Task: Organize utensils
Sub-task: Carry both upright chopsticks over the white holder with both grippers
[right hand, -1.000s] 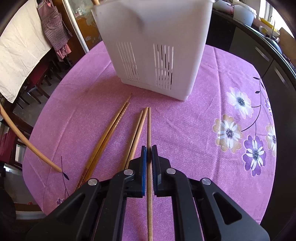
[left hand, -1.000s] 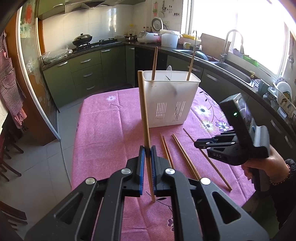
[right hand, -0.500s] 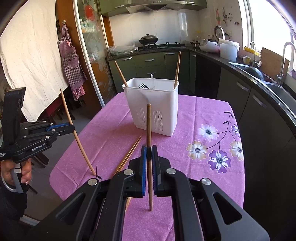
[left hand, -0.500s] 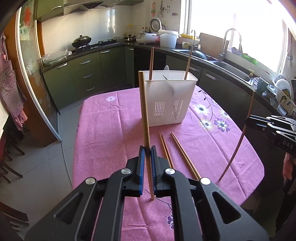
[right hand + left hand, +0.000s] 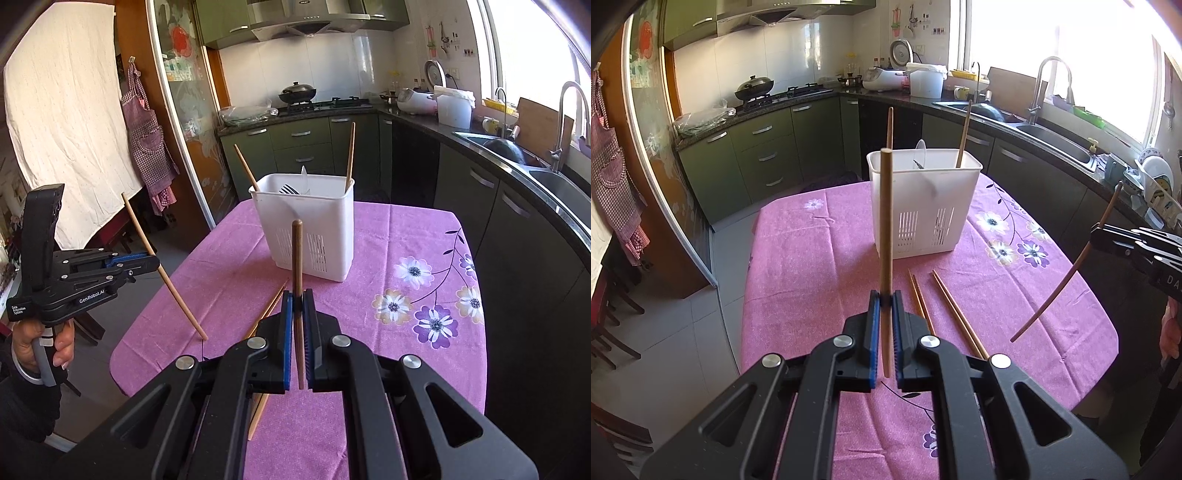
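Fork (image 5: 287,189) half-hidden in caddy (image 5: 317,236), perhaps spoon (image 5: 921,154) behind

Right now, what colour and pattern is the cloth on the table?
Pink-purple tablecloth with white and purple flowers along one side; clearest in the right wrist view.

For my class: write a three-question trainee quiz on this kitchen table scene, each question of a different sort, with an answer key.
1. True or false: the left gripper and the right gripper each hold a chopstick clear of the tablecloth.
2. Multiple choice: how many chopsticks stand in the white caddy? A one; B two; C five.
3. Fill in: the chopsticks still lying on the table lie ______ the caddy and the grippers.

Key: 1 true, the left chopstick and the right chopstick are both clamped and raised. 2 B. 3 between.
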Tool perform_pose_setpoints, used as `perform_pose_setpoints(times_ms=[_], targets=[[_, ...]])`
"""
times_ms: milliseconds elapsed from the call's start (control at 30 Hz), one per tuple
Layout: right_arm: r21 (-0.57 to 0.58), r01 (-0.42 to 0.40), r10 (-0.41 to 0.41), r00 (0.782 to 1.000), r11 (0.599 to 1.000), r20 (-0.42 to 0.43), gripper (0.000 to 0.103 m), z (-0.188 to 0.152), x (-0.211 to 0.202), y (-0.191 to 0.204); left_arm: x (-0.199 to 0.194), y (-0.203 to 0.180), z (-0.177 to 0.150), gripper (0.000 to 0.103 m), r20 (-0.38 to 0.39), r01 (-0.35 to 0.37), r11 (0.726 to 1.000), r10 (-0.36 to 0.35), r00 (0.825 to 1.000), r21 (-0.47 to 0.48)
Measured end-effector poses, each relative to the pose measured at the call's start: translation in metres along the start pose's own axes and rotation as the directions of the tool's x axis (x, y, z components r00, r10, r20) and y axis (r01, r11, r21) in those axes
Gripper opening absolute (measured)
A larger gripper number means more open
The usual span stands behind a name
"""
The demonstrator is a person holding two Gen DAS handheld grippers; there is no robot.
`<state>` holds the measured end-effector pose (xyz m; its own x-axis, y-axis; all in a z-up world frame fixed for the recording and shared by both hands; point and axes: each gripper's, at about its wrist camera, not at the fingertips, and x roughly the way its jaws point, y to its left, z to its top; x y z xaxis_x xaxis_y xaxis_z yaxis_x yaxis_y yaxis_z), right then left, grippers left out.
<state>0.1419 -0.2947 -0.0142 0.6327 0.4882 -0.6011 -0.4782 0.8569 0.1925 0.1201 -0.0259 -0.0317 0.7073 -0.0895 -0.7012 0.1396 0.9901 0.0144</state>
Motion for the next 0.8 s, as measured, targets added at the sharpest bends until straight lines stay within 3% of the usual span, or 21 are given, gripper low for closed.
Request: perform_pose_setpoints(times_ms=[200, 400, 800], targets=[[-0.022, -0.009, 0.010, 0.999, 1.000, 0.037, 0.006, 0.028, -0.008, 0.002, -0.005, -0.002, 0.021, 0.006, 0.004, 0.033, 0.999, -0.033, 0.999, 0.006], [-0.045, -0.014, 0.019, 0.994, 0.999, 0.107, 0.006, 0.077, -0.024, 0.003, -0.018, -0.012, 0.064, 0.006, 0.043, 0.066, 0.997, -0.068, 0.997, 0.030], [-0.025, -0.027, 0.033, 0.959, 0.999, 0.282, 0.006, 0.186, -0.037, -0.010, -0.040, -0.030, 0.176, 0.006, 0.241, 0.090, 0.995, -0.096, 0.966, 0.034]])
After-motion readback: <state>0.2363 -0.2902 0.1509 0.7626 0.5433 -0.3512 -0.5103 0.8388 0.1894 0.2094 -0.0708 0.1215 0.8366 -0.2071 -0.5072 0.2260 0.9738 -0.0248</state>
